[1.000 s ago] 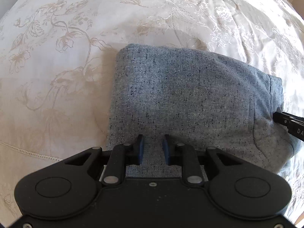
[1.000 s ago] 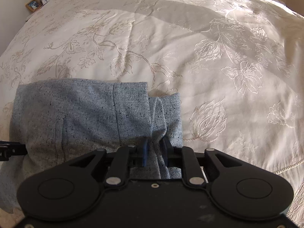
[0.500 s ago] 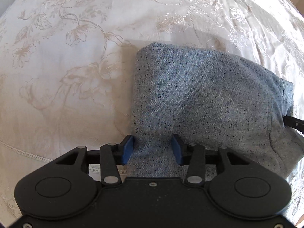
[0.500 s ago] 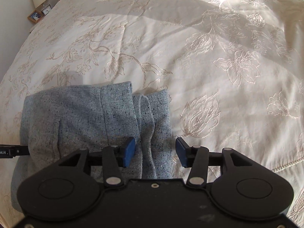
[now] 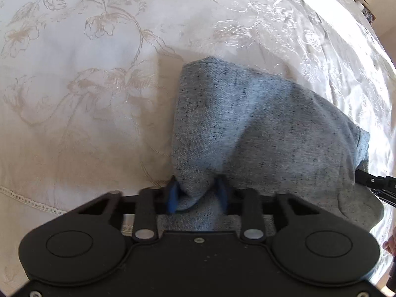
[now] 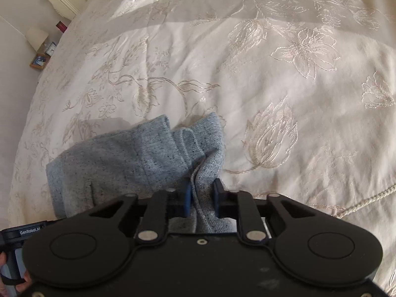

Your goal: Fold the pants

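The grey-blue speckled pants (image 5: 267, 128) lie folded into a bundle on the bed. My left gripper (image 5: 197, 195) is shut on the near left corner of the pants, with cloth bunched between its blue pads. My right gripper (image 6: 201, 196) is shut on the near right edge of the pants (image 6: 138, 158), by the layered cuffs. Both near corners are raised off the bedspread. The tip of the right gripper shows at the right edge of the left wrist view (image 5: 376, 185).
A cream bedspread (image 6: 284, 79) with embroidered flowers covers the bed all around the pants. A bedside table with a lamp, clock and framed photo (image 6: 43, 49) stands at the far left. A lace seam (image 5: 29, 200) runs near the front edge.
Both grippers opened half a second ago, then closed on the near edge of the pants. The near corners now lift and the bundle bunches toward me.
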A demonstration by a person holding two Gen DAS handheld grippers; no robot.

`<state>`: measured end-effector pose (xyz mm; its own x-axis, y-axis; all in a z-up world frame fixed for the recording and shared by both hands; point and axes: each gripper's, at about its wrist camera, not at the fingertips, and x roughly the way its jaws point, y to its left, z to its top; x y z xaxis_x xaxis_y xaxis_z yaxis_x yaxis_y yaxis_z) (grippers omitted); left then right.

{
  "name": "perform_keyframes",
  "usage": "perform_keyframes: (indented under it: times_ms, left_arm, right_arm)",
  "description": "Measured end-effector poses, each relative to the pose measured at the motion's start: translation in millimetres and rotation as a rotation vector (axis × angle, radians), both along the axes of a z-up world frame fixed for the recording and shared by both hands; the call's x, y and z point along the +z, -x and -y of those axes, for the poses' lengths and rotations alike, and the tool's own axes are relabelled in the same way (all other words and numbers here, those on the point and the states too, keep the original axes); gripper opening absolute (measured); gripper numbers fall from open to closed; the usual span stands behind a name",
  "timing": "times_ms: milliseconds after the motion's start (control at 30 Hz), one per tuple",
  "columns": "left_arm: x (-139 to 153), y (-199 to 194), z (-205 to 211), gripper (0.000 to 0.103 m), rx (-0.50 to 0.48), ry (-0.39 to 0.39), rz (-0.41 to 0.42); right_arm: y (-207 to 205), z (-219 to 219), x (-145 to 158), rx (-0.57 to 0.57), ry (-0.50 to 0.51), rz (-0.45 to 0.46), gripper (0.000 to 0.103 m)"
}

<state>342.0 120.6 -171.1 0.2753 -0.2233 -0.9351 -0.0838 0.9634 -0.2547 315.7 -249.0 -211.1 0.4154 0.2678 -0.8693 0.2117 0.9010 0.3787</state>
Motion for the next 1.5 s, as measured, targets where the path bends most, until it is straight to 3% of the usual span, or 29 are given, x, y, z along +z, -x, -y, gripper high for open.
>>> perform_keyframes:
  times_ms: [33, 67, 167, 367, 500, 667, 800, 900, 967, 1000, 1167, 1500]
  left_arm:
    - [5.8, 1.2, 2.5, 0.02, 0.006, -0.021, 0.011]
    - [12.5, 3.0, 5.2, 0.018, 0.003, -0.04, 0.022]
    - [35.9, 11.2, 12.4, 0.015, -0.015, -0.089, 0.078]
    - [77.6, 29.1, -1.3, 0.012, 0.025, -0.083, 0.122]
    - [101.8, 38.0, -31.6, 0.012, 0.074, -0.108, 0.157]
    - [129.0, 39.9, -99.8, 0.012, 0.137, -0.121, 0.145]
    - [135.0, 47.2, -155.4, 0.012, 0.201, -0.174, 0.146]
    - [122.7, 41.2, -194.0, 0.021, 0.268, -0.267, 0.12]
    - [113.2, 38.3, -214.9, 0.021, 0.311, -0.35, 0.107]
    - [110.2, 38.4, -223.3, 0.02, 0.33, -0.359, 0.1]
    - [112.6, 53.5, -247.1, 0.021, 0.382, -0.248, 0.098]
    - [131.5, 83.8, -216.0, 0.022, 0.321, -0.259, 0.112]
  right_arm:
    - [2.8, -5.5, 5.2, 0.007, 0.024, 0.012, 0.017]
    - [2.5, -11.4, 9.8, 0.013, 0.044, 0.023, 0.017]
    - [6.1, -17.4, 26.8, 0.001, 0.067, 0.05, 0.016]
    - [17.0, -33.1, 69.3, 0.02, 0.1, 0.11, 0.013]
    - [20.4, -61.7, 95.0, 0.07, 0.096, 0.142, 0.012]
    - [29.5, -121.9, 120.0, 0.137, 0.053, 0.162, 0.011]
    - [23.3, -183.0, 127.5, 0.199, 0.01, 0.17, 0.011]
    - [12.4, -231.7, 132.0, 0.239, -0.012, 0.211, 0.009]
    - [0.6, -258.9, 131.8, 0.242, -0.006, 0.228, 0.015]
    - [-6.8, -272.4, 131.4, 0.249, 0.017, 0.209, 0.024]
    - [2.4, -311.9, 139.3, 0.314, 0.056, 0.217, 0.024]
    - [80.4, -330.3, 154.5, 0.383, 0.137, 0.232, 0.025]
